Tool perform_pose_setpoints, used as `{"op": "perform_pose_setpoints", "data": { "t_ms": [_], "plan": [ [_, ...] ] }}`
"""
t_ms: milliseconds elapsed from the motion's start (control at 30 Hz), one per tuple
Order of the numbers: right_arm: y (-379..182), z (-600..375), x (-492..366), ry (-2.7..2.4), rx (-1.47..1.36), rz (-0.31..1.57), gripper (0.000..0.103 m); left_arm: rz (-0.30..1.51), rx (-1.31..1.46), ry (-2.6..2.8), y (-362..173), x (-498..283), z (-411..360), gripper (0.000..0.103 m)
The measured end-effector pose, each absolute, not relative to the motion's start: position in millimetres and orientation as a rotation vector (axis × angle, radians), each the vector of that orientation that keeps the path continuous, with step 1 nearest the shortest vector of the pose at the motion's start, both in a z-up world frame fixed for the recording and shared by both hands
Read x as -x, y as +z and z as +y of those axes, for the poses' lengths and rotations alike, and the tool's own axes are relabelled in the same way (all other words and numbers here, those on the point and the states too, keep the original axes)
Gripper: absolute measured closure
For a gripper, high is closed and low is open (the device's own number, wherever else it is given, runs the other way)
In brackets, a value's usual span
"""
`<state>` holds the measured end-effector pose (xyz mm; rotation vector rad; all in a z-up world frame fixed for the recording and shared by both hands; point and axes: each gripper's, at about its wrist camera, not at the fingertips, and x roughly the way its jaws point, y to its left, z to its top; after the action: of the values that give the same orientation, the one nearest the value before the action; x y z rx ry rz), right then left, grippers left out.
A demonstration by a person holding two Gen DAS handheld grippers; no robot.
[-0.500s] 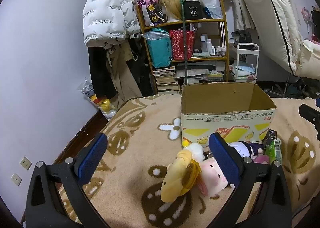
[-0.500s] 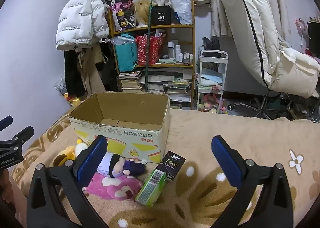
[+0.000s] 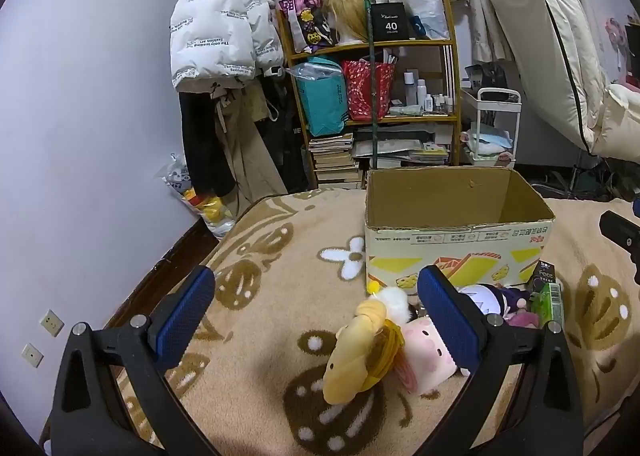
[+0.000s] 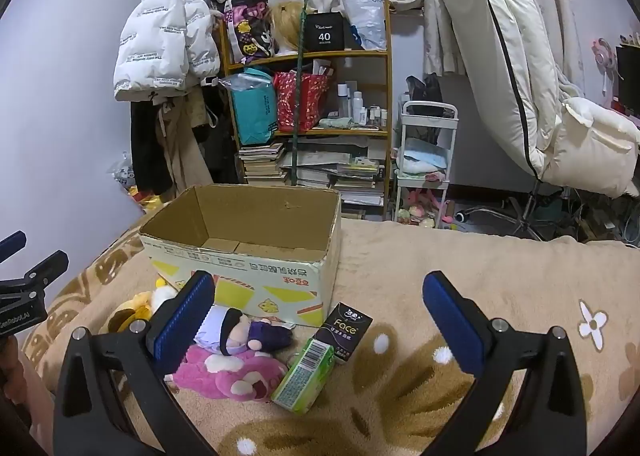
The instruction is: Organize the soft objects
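Note:
An open, empty cardboard box (image 3: 460, 240) stands on the tan blanket; it also shows in the right wrist view (image 4: 248, 256). In front of it lie a yellow plush (image 3: 360, 352), a pink pig plush (image 3: 424, 356), a purple-haired doll (image 4: 244, 330) and a magenta plush (image 4: 224, 374). A green tissue pack (image 4: 304, 376) and a black tissue pack (image 4: 346, 332) lie beside them. My left gripper (image 3: 316, 320) is open above the blanket, left of the yellow plush. My right gripper (image 4: 316, 320) is open and empty above the tissue packs.
The blanket (image 4: 460, 264) covers a bed whose left edge drops beside the wall (image 3: 80, 136). Behind stand a cluttered shelf (image 3: 372, 96), a hanging white jacket (image 3: 216, 28), a white cart (image 4: 426, 160) and a cream chair (image 4: 520, 76).

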<state>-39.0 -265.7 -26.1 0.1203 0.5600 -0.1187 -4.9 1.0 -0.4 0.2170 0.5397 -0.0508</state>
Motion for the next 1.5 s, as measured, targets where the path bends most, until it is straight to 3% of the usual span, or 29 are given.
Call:
{"op": "perform_pose_setpoints", "data": {
  "t_ms": [1500],
  "plan": [
    [-20.5, -262.5, 43.9, -0.109, -0.121, 0.536, 0.000, 0.540, -0.207, -0.049, -1.7, -0.3, 5.6, 0.003]
  ]
}}
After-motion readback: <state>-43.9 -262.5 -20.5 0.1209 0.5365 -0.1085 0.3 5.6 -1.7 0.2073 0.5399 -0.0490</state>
